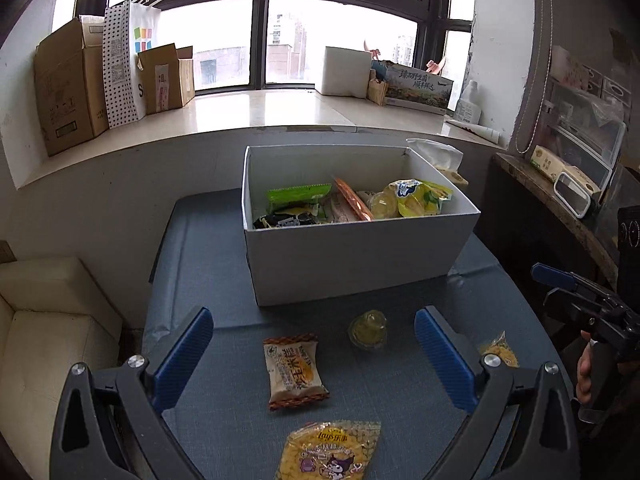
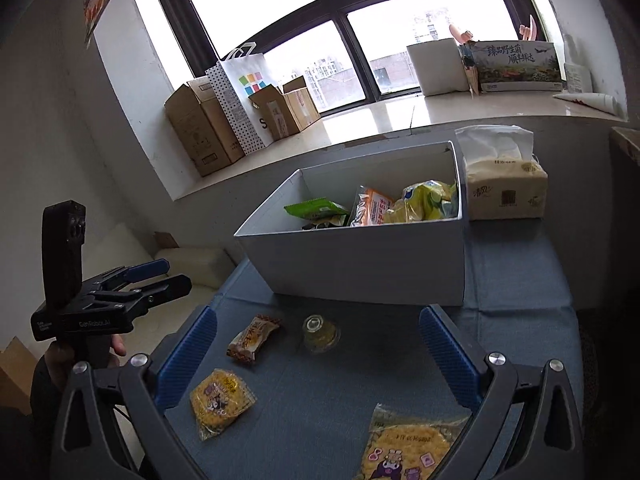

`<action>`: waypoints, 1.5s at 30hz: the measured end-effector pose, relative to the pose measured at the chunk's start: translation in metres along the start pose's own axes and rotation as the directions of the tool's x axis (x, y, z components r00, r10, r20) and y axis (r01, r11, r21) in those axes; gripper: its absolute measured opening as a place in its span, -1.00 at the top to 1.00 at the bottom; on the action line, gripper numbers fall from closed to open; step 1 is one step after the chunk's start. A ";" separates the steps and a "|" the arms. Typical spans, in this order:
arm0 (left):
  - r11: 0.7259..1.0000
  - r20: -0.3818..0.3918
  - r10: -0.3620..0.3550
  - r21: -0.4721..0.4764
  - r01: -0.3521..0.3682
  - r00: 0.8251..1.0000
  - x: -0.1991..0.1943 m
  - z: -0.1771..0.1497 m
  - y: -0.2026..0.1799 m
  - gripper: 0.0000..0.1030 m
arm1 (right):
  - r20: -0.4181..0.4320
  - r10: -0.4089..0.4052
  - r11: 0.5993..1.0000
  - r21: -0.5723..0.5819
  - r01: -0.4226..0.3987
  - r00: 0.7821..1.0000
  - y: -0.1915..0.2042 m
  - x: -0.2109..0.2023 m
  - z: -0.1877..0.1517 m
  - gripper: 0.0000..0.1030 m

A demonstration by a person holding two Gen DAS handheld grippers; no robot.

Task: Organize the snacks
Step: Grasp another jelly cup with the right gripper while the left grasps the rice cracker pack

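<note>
A white box [image 1: 360, 264] stands toward the far edge of a blue-covered surface [image 1: 200, 248], already holding several snack packets [image 1: 416, 200]. Four snacks lie loose on the surface nearer its near edge: a brown-trimmed cake packet [image 1: 294, 370], a small jelly cup [image 1: 368, 328] just in front of the box, and two yellow crisp packets [image 2: 222, 400] [image 2: 408, 444]. The left gripper [image 1: 314, 360] and right gripper [image 2: 318, 360] both hover above these with jaws wide apart, holding nothing. A tissue pack [image 2: 506, 188] sits at the far right corner, beside the box.
</note>
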State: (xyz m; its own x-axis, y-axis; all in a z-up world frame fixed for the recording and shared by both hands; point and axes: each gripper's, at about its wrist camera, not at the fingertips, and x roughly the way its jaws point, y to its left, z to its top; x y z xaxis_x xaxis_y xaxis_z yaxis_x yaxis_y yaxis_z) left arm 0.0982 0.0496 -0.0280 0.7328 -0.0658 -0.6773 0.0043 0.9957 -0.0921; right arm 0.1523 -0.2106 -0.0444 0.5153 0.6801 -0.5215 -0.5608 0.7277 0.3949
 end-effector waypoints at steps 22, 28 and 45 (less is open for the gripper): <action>0.996 -0.077 0.032 -0.084 -0.039 0.996 -0.020 -0.092 0.013 -1.00 | -0.247 -0.126 0.985 -0.150 0.091 0.961 0.025 0.143 -0.041 -1.00; 0.994 -0.085 0.033 -0.103 -0.042 0.996 -0.018 -0.097 0.018 -1.00 | -0.278 -0.190 0.976 -0.159 0.150 0.942 0.023 0.172 -0.033 -1.00; 0.993 -0.145 0.052 -0.093 -0.066 0.988 0.012 -0.087 0.022 -1.00 | -0.213 -0.209 0.966 -0.195 0.168 0.954 0.024 0.146 -0.036 0.24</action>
State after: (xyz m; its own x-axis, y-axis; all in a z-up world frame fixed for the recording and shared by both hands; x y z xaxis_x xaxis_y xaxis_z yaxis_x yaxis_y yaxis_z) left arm 0.0477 0.0653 -0.1020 0.6258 -0.0224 -0.7797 -0.1074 0.9876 -0.1146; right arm 0.1904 -0.0971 -0.1380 0.4709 0.4779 -0.7415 -0.5817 0.8001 0.1463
